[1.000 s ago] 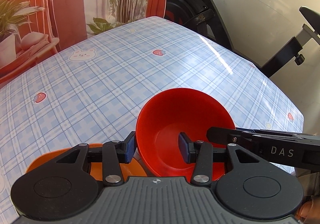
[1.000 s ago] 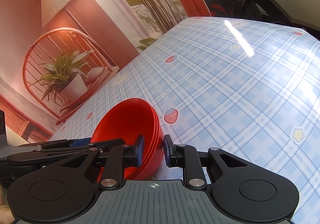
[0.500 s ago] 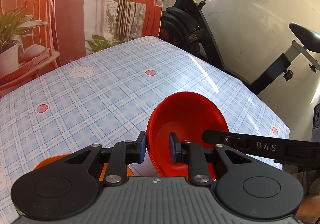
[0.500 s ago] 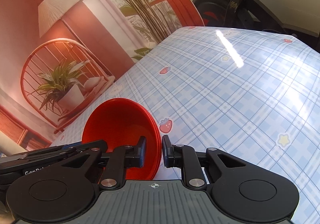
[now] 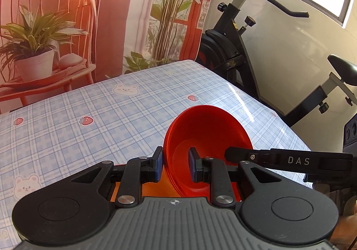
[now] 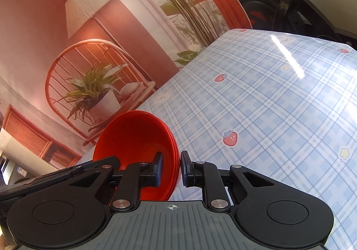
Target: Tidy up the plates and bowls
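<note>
Both grippers and the red bowls between them sit higher above the table than a second ago, with more of the room showing over the far edge. Within that second the left gripper has been closing, and its pads now pinch the near-left rim of the bowls: one finger outside, the other inside the cavity. The right gripper clamps the opposite rim the same way, its left finger inside, its right finger against the outer wall. The bowls are a nested stack; several rims show edge-on at the right gripper's side. The stack hangs tilted between the two grippers, clear of the cloth, its mouth turned toward each camera in turn.

Just under the left gripper, behind its fingers, lies an orange plate, mostly hidden by the gripper body. From the left view, the right gripper's finger, marked DAS, reaches in from the right to the bowls' far rim.

Beyond the bowls stretches the table, covered in a blue plaid cloth printed with strawberries, bears and stars, a bright glare streak across it. Past its far edge hangs a backdrop showing a chair, potted plant and lamp. To the right of it stands an exercise bike against a pale wall.
</note>
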`<state>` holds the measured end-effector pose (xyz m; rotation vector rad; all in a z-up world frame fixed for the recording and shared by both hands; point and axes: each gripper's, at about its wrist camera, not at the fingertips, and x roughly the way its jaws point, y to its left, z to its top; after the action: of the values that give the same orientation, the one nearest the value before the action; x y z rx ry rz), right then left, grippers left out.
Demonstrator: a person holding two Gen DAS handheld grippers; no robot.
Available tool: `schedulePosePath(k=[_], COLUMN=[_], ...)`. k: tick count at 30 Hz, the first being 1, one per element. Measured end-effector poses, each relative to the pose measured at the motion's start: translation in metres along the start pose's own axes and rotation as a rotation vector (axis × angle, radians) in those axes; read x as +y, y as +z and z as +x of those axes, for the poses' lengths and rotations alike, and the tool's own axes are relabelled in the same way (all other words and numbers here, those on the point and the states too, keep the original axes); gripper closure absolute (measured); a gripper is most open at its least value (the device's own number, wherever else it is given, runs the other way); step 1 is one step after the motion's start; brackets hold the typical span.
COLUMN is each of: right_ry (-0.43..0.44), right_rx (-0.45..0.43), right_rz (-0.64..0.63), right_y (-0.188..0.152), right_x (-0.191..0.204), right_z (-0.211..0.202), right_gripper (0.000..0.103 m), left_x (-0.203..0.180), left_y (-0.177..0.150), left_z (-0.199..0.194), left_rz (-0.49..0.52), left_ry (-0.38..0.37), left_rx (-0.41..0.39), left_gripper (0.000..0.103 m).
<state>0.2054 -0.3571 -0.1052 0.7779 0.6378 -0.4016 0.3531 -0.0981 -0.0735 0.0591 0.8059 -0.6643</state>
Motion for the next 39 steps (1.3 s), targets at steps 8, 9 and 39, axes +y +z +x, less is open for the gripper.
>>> schedulePosePath(k=[8, 9, 39], right_ry=[0.034, 0.034, 0.017], right_rx=[0.057, 0.067, 0.241], right_rz=[-0.074, -0.083, -0.086], right_y=[-0.014, -0.017, -0.049], right_x=[0.044, 0.048, 0.049], right_z=[0.015, 0.017, 0.055], right_gripper=[0.086, 0.086, 0.086], left_x=[0.031, 0.034, 0.057], left_y=[-0.015, -0.016, -0.049], left_z=[-0.024, -0.025, -0.019], left_rz=[-0.056, -0.06, -0.125], left_ry=[0.056, 0.062, 0.104], left_rx=[0.004, 0.009, 0.109], left_gripper=[0.078, 0.078, 0.078])
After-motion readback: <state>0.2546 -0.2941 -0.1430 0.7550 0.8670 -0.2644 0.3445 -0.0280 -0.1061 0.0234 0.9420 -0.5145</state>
